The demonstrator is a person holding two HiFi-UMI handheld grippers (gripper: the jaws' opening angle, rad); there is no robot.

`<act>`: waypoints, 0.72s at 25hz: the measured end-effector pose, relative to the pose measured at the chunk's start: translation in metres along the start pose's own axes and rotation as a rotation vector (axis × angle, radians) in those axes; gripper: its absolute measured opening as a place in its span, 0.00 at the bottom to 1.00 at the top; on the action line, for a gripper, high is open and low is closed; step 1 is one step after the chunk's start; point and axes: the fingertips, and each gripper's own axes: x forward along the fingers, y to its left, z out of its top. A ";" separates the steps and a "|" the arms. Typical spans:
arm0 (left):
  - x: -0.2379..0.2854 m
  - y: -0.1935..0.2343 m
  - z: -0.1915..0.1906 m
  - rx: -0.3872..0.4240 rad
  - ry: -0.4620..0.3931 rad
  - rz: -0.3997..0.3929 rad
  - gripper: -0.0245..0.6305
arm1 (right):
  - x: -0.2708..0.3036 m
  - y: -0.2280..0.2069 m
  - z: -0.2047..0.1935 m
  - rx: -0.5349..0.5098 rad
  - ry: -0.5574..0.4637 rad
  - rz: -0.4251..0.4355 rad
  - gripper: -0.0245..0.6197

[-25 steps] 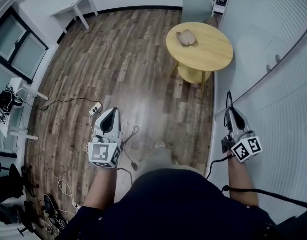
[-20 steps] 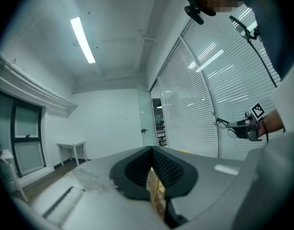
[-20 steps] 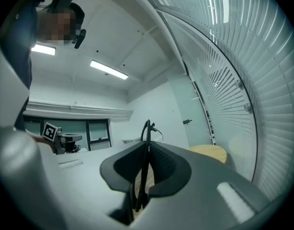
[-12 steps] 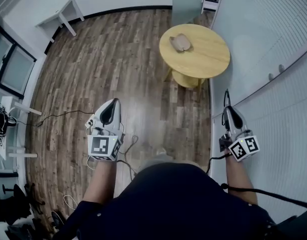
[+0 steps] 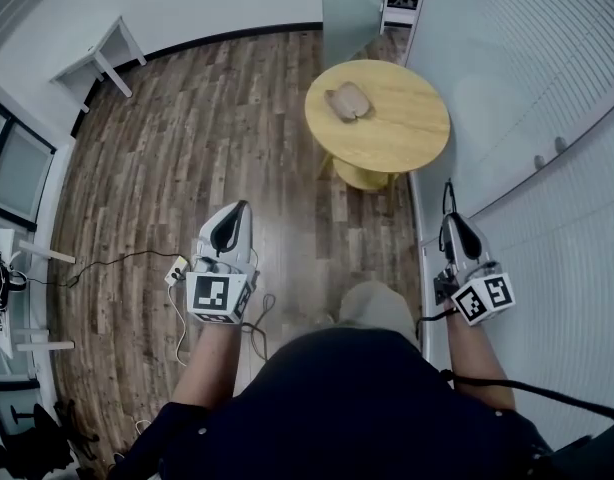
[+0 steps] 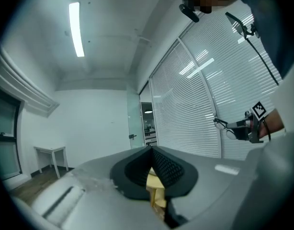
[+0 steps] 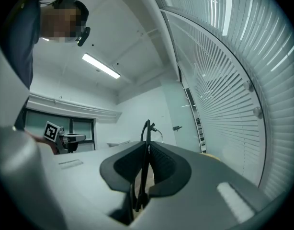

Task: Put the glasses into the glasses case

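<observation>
A brown glasses case (image 5: 348, 100) lies on the round wooden table (image 5: 402, 123), far ahead of both grippers. My right gripper (image 5: 451, 218) (image 7: 146, 150) is shut on black-framed glasses (image 7: 147, 128), gripped edge-on, with a lens and temple sticking out past the tips. The glasses (image 5: 449, 194) show as a thin dark line by the blind wall. My left gripper (image 5: 234, 210) (image 6: 150, 153) is shut with nothing in it, held level over the floor. The left gripper view catches the right gripper (image 6: 247, 128) with the glasses (image 6: 229, 126).
Wood floor lies between me and the table. A curved wall of white blinds (image 5: 547, 98) runs close along the right. A glass door (image 5: 352, 8) stands behind the table, a white desk (image 5: 97, 58) at far left, and cables with a power strip (image 5: 177, 271) lie on the floor.
Both grippers have been carried forward across the floor. The table has shifted left and a little nearer in the head view; the floor cables slid past. Both grips look unchanged.
</observation>
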 end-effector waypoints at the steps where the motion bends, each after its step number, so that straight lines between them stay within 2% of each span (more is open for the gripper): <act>1: 0.005 0.002 0.001 0.006 -0.001 -0.005 0.04 | 0.006 -0.001 0.000 0.002 0.001 0.002 0.09; 5: 0.024 0.012 -0.002 0.009 0.013 -0.006 0.04 | 0.033 -0.005 -0.005 0.009 0.015 0.030 0.09; 9: 0.052 0.025 -0.004 -0.016 0.020 0.018 0.04 | 0.074 -0.018 -0.006 0.023 0.026 0.057 0.09; 13: 0.083 0.042 0.004 -0.003 0.023 0.041 0.04 | 0.117 -0.032 -0.002 0.024 0.037 0.102 0.09; 18: 0.119 0.062 0.007 -0.021 0.045 0.080 0.04 | 0.168 -0.044 -0.012 0.047 0.107 0.177 0.09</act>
